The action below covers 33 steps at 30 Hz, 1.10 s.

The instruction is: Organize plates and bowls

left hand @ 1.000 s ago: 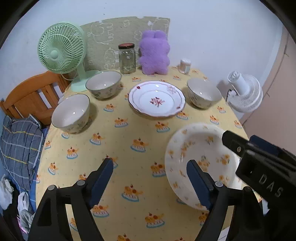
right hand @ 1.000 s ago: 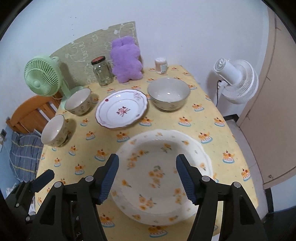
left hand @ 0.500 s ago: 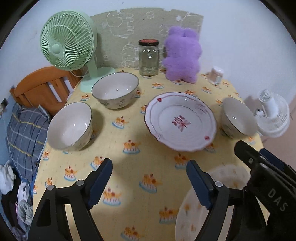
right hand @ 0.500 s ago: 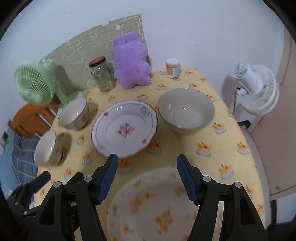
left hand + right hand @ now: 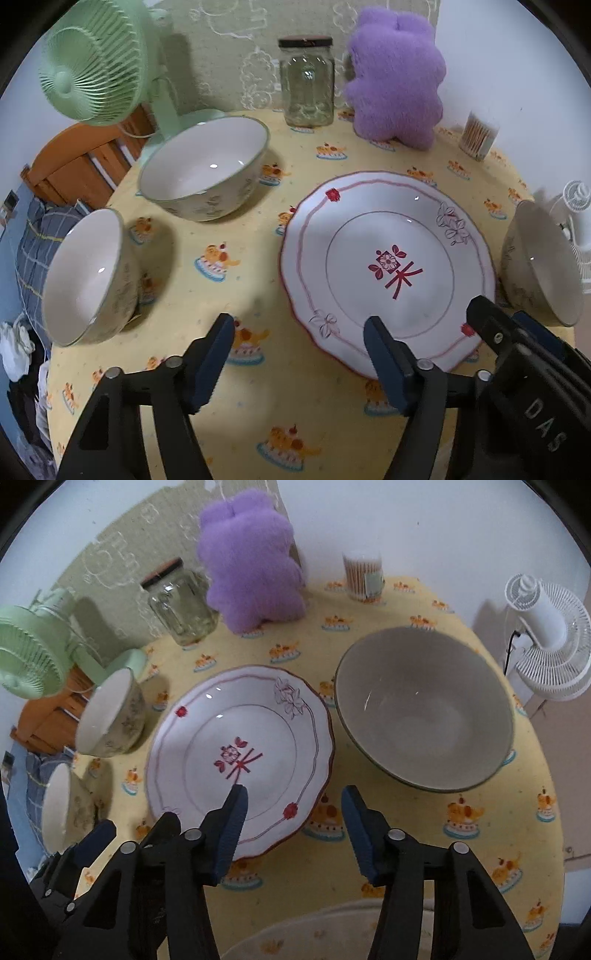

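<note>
Both grippers have come forward and lower over the table since a second ago: the orange-flowered plate (image 5: 332, 934) that filled the right wrist view is now only a blurred rim at 6 o'clock there, out of the left view altogether. The left gripper (image 5: 299, 354) is closing, fingers apart with only tablecloth (image 5: 258, 266) between them; its right finger overlaps the near rim of the red-patterned plate (image 5: 388, 266). The right gripper (image 5: 293, 823) is also closing, fingers apart over that plate's near right edge, not clamped on it. The plate is glossy white, scalloped, with a red ring and a flower motif, lying flat mid-table. Smooth glazed bowls stand round it: two at 9 to 10 o'clock (image 5: 203, 170) (image 5: 88, 277), one at 3 o'clock (image 5: 424, 709). Only the right view shows this bowl's whole grey inside. Behind: a fuzzy purple plush toy (image 5: 395, 70), a glass jar (image 5: 306, 81), a green ribbed fan (image 5: 92, 62).
</note>
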Each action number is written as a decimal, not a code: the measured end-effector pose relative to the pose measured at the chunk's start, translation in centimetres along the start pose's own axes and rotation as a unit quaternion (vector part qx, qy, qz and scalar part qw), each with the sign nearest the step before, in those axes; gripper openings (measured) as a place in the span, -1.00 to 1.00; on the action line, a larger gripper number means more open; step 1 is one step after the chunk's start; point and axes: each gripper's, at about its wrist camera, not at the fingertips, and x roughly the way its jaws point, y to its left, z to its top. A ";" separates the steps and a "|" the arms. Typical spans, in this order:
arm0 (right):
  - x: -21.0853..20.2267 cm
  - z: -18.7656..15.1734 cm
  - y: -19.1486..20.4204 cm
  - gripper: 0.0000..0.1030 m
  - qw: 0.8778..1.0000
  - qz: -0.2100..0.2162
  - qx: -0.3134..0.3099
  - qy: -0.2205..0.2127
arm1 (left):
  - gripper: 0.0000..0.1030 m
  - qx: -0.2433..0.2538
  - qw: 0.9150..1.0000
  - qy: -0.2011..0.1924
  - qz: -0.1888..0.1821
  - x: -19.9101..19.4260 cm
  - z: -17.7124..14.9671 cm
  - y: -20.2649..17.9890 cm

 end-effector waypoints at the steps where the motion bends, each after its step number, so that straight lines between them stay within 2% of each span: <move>1: 0.5 0.0 -0.1 0.02 1.000 -0.001 0.001 0.004 | 0.29 0.004 1.000 0.003 0.001 0.4 0.1 -0.2; 4: 1.9 0.3 0.0 -0.15 1.000 -0.003 0.001 0.014 | 0.24 0.005 1.000 0.012 -0.001 1.5 0.3 -0.7; 5: 2.3 0.5 0.0 -0.16 1.000 -0.009 -0.001 0.015 | 0.12 0.007 1.000 0.016 -0.004 1.8 0.4 -0.8; 8: 2.9 0.7 -0.1 -0.20 1.000 -0.015 -0.001 0.015 | -0.03 0.017 0.999 0.029 -0.020 2.7 0.8 -1.1; 10: 3.0 0.7 -0.1 -0.27 1.000 -0.017 -0.004 0.016 | -0.04 0.022 0.999 0.028 -0.020 3.0 0.9 -1.3; 16: 2.9 0.6 0.8 -0.28 0.999 -0.029 -0.035 0.023 | -0.05 0.046 0.999 0.009 -0.019 2.4 0.5 -0.8; 24: 1.6 -2.1 4.1 -0.28 0.997 -0.019 -0.058 0.043 | -0.05 0.047 0.998 0.024 -0.021 0.7 -1.9 3.2; 33: -0.6 -7.4 9.1 -0.28 0.995 -0.016 -0.069 0.068 | -0.05 0.036 0.998 0.045 -0.022 -1.8 -6.2 9.0</move>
